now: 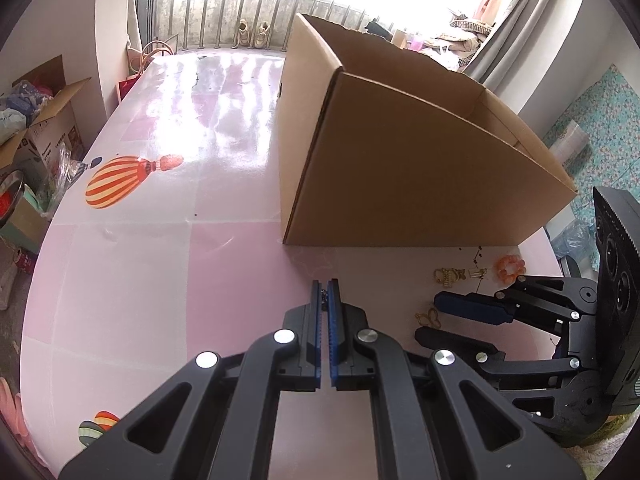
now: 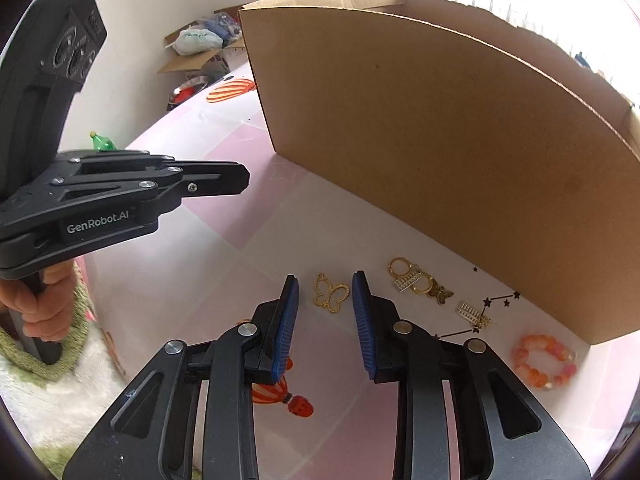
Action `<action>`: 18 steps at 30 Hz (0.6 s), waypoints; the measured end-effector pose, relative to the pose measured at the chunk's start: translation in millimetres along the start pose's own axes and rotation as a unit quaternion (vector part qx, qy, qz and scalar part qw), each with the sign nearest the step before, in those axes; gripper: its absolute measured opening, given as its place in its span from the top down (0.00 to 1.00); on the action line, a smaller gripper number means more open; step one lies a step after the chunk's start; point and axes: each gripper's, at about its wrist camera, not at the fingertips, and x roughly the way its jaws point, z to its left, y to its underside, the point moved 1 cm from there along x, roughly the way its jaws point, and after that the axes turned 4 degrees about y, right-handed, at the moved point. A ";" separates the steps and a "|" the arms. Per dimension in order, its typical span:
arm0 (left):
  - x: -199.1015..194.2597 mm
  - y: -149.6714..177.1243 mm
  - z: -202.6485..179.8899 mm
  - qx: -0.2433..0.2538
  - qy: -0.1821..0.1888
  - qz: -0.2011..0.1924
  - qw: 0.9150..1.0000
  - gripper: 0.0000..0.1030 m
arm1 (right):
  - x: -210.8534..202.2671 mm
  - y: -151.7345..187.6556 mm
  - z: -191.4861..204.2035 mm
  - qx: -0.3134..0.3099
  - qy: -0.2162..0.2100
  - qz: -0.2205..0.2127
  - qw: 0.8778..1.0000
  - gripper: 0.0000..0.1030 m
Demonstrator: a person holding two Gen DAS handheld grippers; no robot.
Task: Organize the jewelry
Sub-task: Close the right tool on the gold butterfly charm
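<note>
A brown cardboard box [image 1: 400,160] stands open on the pink table; it also shows in the right wrist view [image 2: 440,140]. My left gripper [image 1: 325,286] is shut on a small dark beaded piece of jewelry [image 1: 323,298], held above the table left of the box's near corner. My right gripper [image 2: 325,280] is open with a gold butterfly outline charm [image 2: 331,297] just beyond its jaws. Gold hoop earrings with charms [image 2: 416,282], a dark star chain [image 2: 486,310] and an orange bead bracelet [image 2: 546,360] lie by the box wall.
The pink table [image 1: 140,272] carries printed hot-air balloons [image 1: 116,186]. An open carton with clutter [image 1: 36,120] stands off the table's left side. The left gripper body [image 2: 100,196] sits to the left in the right wrist view.
</note>
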 end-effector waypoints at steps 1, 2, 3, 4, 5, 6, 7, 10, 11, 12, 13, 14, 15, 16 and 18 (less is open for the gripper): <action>-0.9 -0.5 0.0 -0.003 0.003 -0.003 1.000 0.98 | 0.6 -2.0 3.0 -0.006 0.006 0.001 1.000 0.82; -1.8 -0.7 0.0 -0.006 0.007 -0.008 1.000 0.98 | 1.2 -3.7 4.1 -0.006 0.006 0.004 1.000 0.86; -1.5 -0.4 -0.4 -0.008 0.009 -0.011 1.000 0.98 | 1.4 -4.3 4.0 -0.006 0.005 0.006 1.000 0.86; -0.8 -0.6 -0.2 -0.010 0.011 -0.011 1.000 0.98 | 1.5 -4.6 3.6 -0.006 0.004 0.006 1.000 0.86; 0.3 -0.7 -0.4 -0.011 0.013 -0.008 1.000 0.98 | 2.5 -6.3 4.9 -0.001 0.004 0.006 1.000 0.87; 1.1 -0.7 -1.1 -0.010 0.013 -0.005 1.000 0.98 | 2.5 -6.8 3.8 0.008 0.002 0.005 1.000 0.87; 1.3 -0.9 -2.1 -0.006 0.012 -0.003 1.000 0.98 | 2.4 -6.9 2.2 0.015 0.000 0.004 1.000 0.88; -0.6 -1.2 -4.3 0.008 0.005 -0.004 1.000 0.98 | 3.4 -3.4 -1.1 0.035 -0.015 0.000 0.999 0.88; -1.7 -1.2 -2.9 0.004 0.007 -0.006 1.000 0.98 | 0.7 0.3 -1.4 0.041 -0.018 0.001 0.999 0.88; -1.9 -0.6 -2.1 -0.002 0.010 -0.009 1.000 0.98 | 1.1 -0.4 -2.4 0.046 -0.022 0.002 0.999 0.88; -1.6 0.3 -0.8 -0.006 0.014 -0.010 1.000 0.98 | -0.9 1.4 -5.8 0.050 -0.023 0.002 0.999 0.88; -0.5 1.2 0.4 -0.010 0.015 -0.010 1.000 0.98 | -1.8 1.9 -7.6 0.053 -0.021 0.001 0.998 0.88; 1.2 1.8 0.6 -0.013 0.016 -0.006 1.000 0.98 | -3.3 2.6 -9.9 0.060 -0.022 0.001 0.998 0.88; 2.4 2.0 0.6 -0.015 0.017 -0.001 1.000 0.98 | -4.0 -1.3 -12.7 0.070 -0.028 -0.003 0.997 0.88; 2.2 1.8 -2.3 -0.007 0.017 0.005 1.000 0.98 | -9.4 -0.4 -16.5 0.089 -0.039 -0.014 0.995 0.88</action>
